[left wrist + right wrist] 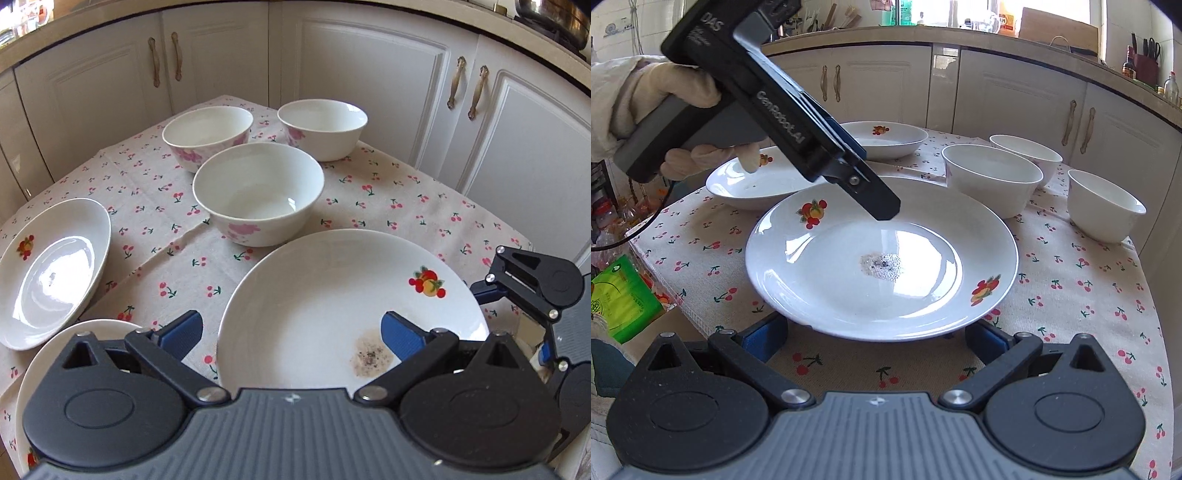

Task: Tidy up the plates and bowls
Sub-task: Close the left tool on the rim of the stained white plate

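Both tongs gape beside the stained plate (812, 280); three bowls (258, 192) empty

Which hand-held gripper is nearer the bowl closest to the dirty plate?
Left. The left hand-held gripper hangs open over the dirty plate, reaching toward that bowl. The right hand-held gripper sits open at the plate's opposite rim, farther off.
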`<state>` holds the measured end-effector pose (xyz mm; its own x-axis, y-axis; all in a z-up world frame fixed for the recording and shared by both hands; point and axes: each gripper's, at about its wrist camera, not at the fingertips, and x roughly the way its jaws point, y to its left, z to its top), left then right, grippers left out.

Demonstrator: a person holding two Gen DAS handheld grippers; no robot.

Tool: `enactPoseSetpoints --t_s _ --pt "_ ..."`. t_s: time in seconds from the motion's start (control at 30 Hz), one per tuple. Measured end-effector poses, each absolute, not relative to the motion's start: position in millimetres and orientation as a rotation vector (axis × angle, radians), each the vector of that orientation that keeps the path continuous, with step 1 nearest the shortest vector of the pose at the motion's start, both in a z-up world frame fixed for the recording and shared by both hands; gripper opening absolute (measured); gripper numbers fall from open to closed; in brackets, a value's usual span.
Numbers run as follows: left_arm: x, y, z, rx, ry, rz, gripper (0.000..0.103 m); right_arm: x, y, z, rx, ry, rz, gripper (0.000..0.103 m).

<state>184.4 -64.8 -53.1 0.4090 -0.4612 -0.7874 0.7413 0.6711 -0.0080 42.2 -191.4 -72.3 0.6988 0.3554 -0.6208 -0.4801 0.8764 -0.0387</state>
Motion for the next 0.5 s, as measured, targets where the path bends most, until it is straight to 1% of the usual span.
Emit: enactPoseSetpoints --t_s 0.2,0.5 --pt "206.1 -73.0 -65.9 0.393 0.954 -0.813 0.100 41.6 -191.8 -72.2 -0.200 0.643 0.460 0.103" --pt "220.9 -77.9 -67.6 0.422 1.075 -0.877 0.100 40.4 -192.0 -72.2 -0.193 0.638 0.440 0.103"
